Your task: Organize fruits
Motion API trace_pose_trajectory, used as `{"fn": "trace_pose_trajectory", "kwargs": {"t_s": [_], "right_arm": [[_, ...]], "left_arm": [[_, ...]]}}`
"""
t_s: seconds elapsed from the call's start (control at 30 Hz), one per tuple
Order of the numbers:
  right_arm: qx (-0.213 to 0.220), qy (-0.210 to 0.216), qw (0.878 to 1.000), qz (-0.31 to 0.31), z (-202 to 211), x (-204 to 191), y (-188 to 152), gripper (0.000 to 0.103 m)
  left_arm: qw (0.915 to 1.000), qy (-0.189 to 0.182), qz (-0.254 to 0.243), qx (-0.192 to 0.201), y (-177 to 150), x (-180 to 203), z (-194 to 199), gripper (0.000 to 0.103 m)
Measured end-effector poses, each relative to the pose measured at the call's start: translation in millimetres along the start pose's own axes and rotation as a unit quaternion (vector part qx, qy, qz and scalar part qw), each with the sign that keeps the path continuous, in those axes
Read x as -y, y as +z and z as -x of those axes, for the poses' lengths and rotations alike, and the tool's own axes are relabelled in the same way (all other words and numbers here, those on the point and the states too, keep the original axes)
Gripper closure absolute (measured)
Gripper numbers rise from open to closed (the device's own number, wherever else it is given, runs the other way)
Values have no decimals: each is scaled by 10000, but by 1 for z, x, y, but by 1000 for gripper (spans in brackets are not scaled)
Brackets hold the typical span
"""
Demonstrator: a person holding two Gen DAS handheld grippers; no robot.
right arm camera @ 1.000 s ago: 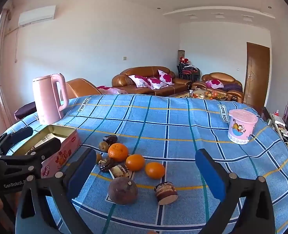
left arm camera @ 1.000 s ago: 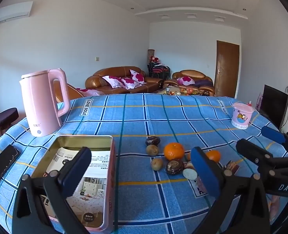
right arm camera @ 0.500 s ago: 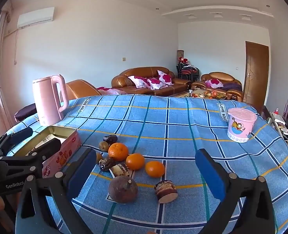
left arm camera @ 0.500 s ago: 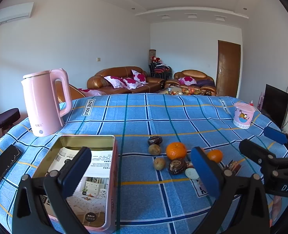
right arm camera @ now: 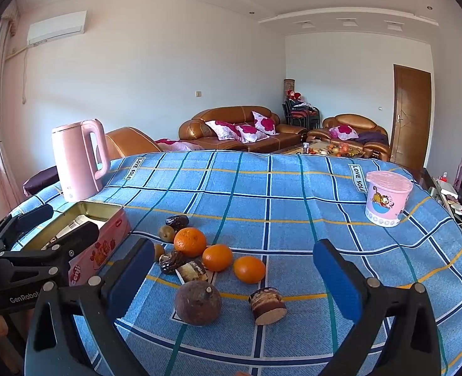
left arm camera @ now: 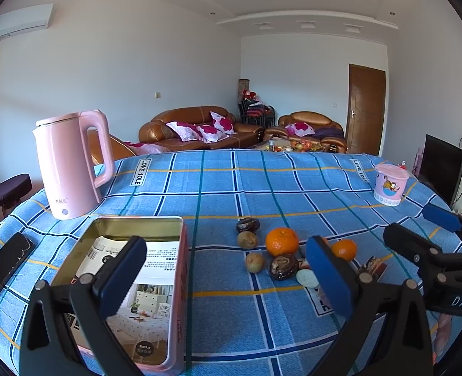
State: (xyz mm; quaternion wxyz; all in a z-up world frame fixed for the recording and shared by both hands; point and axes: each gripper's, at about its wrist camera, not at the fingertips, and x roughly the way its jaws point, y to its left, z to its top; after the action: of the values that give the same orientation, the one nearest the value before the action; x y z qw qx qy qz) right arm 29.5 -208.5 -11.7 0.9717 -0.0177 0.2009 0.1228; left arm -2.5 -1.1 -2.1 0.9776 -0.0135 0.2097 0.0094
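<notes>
Several fruits lie in a cluster on the blue checked tablecloth: three oranges (right arm camera: 190,241), small brown kiwis (left arm camera: 247,239), dark wrinkled fruits (left arm camera: 282,267), a large brown round fruit (right arm camera: 198,302) and a cut piece (right arm camera: 267,305). An open pink tin (left arm camera: 168,224) with a leaflet inside lies left of them. My left gripper (left arm camera: 226,277) is open and empty, hovering over the tin's right side. My right gripper (right arm camera: 234,277) is open and empty, just in front of the brown fruit.
A pink kettle (left arm camera: 71,163) stands at the back left. A pink lidded cup (right arm camera: 387,197) stands at the right. A black phone (left arm camera: 7,263) lies near the table's left edge. Sofas and a door are behind the table.
Both grippers stay open. The views have shifted only slightly; nothing on the table has moved.
</notes>
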Motion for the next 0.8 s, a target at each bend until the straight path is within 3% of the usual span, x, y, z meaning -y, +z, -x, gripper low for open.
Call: {"fn": "trace_pose_trajectory", "kwargs": {"t_s": [0.8], "right_arm": [[-24, 26, 10000, 8, -1, -4, -2, 1]], "left_arm": [[10000, -1, -8, -5, 0, 0, 0, 0]]}}
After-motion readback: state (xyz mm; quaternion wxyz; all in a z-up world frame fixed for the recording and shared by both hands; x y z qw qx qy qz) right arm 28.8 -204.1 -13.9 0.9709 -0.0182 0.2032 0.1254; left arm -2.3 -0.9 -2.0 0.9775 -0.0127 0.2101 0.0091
